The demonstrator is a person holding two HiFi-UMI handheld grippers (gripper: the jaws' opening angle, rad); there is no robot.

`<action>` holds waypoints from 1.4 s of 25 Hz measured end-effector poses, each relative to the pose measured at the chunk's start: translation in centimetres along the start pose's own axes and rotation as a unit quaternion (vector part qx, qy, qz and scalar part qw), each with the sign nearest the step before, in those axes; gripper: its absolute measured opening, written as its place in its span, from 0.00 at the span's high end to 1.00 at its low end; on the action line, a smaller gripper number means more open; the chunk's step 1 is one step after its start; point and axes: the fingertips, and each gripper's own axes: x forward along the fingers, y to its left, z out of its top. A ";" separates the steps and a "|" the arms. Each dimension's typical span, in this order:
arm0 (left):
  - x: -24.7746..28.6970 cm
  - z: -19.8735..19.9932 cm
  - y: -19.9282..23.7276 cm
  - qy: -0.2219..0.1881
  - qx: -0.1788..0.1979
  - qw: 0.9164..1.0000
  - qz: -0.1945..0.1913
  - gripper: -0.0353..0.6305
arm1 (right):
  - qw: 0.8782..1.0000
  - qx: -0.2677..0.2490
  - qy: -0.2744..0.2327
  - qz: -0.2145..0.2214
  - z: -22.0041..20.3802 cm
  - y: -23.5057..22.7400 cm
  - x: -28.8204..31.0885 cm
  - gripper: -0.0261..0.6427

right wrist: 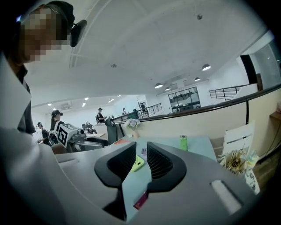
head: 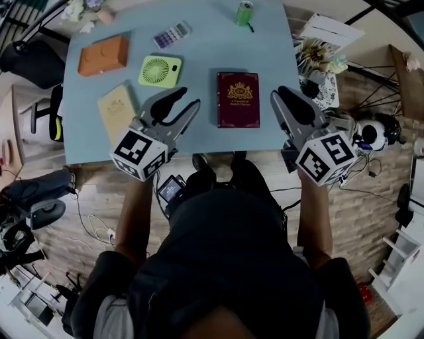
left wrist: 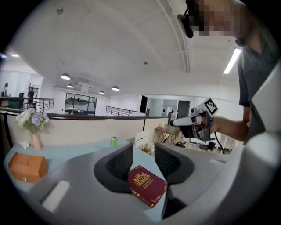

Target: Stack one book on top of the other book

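**Fig. 1. Both hand-held grippers empty at the near edge of the bench; the two books lie apart**

My left hand-held gripper (head: 187, 99) hangs over the near part of the bench (head: 205, 46). Its jaws stand moderately apart with nothing between them. Through the gap, the left gripper view shows the red book (left wrist: 147, 186) lying below.

My right hand-held gripper (head: 281, 95) is at the bench's near right corner. Its jaws are parted only by a narrow slot and are likewise empty. The green fan (right wrist: 137, 165) shows far off through that slot.

In the head view, the red book (head: 238, 99) lies flat between the two grippers, its near edge close to the bench's near edge. The tan book (head: 117, 109) lies flat and slightly skewed by the left edge, just left of my left hand-held gripper and well apart from the red book.

Beyond the tan book sit the green fan (head: 159, 71) and an orange box (head: 103, 55). A calculator (head: 171, 34) and a green can (head: 244, 13) lie toward the far edge. Bare bench surface runs from the red book's far edge up to the can.
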 end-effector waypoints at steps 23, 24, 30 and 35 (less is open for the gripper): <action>10.2 -12.4 4.7 0.080 -0.126 0.985 0.087 0.64 | 0.987 0.049 0.138 0.070 -11.8 -10.9 9.7 0.87; 10.6 -13.1 4.7 0.085 -0.130 0.984 0.086 0.64 | 0.986 0.052 0.143 0.069 -12.5 -11.3 9.9 0.87; 12.5 -17.1 4.7 0.109 -0.154 0.978 0.083 0.64 | 0.979 0.068 0.184 0.063 -17.1 -12.7 10.7 0.84; 13.7 -20.1 5.1 0.129 -0.173 0.973 0.083 0.64 | 0.972 0.080 0.215 0.054 -20.7 -13.6 11.3 0.83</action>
